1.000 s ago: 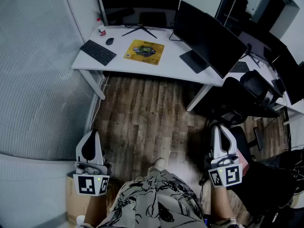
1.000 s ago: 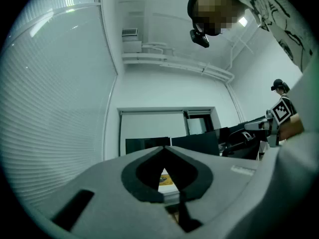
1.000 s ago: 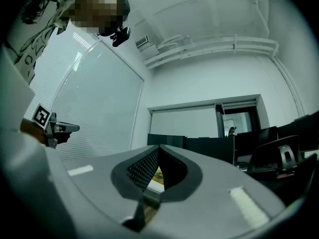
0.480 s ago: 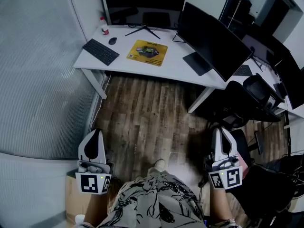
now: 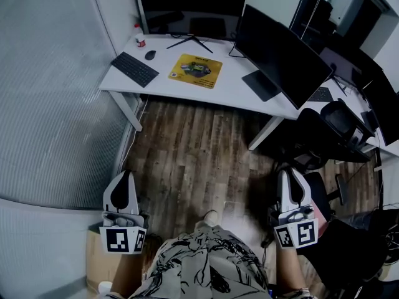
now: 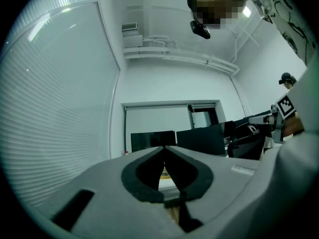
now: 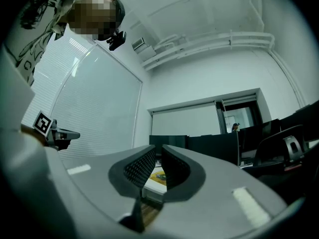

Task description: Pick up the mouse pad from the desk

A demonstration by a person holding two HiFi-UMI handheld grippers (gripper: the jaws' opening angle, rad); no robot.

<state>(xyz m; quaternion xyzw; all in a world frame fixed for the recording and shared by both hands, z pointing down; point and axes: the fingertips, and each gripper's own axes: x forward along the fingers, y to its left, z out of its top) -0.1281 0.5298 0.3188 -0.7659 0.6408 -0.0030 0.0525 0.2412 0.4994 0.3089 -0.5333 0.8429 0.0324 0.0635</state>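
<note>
we stand back on the wood floor (image 5: 187, 148), and the yellow mouse pad (image 5: 195, 71) lies flat on the white bench (image 5: 230, 91) well ahead of us, near the keyboard (image 5: 134, 69) and mouse (image 5: 150, 55). our left gripper (image 5: 124, 175) is clenched on nothing, tips together; our right gripper (image 5: 287, 174) has just been easing open, a slim gap between its jaws, nothing inside.

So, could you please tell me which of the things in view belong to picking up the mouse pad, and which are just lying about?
For the job: mouse pad; desk.

Just lying about: keyboard; mouse; rear monitor; angled monitor; small bottle; office chair.
</note>
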